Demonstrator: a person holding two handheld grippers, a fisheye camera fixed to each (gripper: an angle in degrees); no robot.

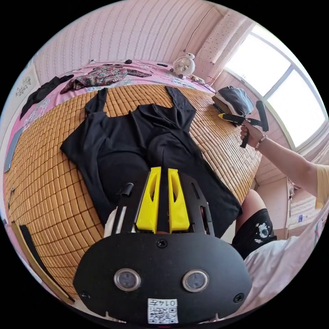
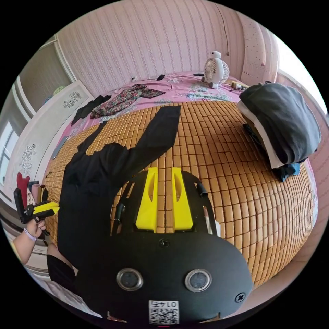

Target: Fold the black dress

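Observation:
The black dress lies spread on a bamboo mat, straps toward the far wall and hem at the near edge of the bed. My left gripper hovers over the skirt, its yellow jaws nearly together with nothing between them. A hand holds my right gripper in the air beyond the dress's right side, clear of the cloth. In the right gripper view the dress runs down the left, and my right gripper is above bare mat, jaws close together and empty. The left gripper shows at the bed's edge.
A stack of folded clothes sits on the mat's right side. A floral garment and a dark one lie on the pink sheet beyond the mat, near a small fan. The person's arm and leg are at the near right.

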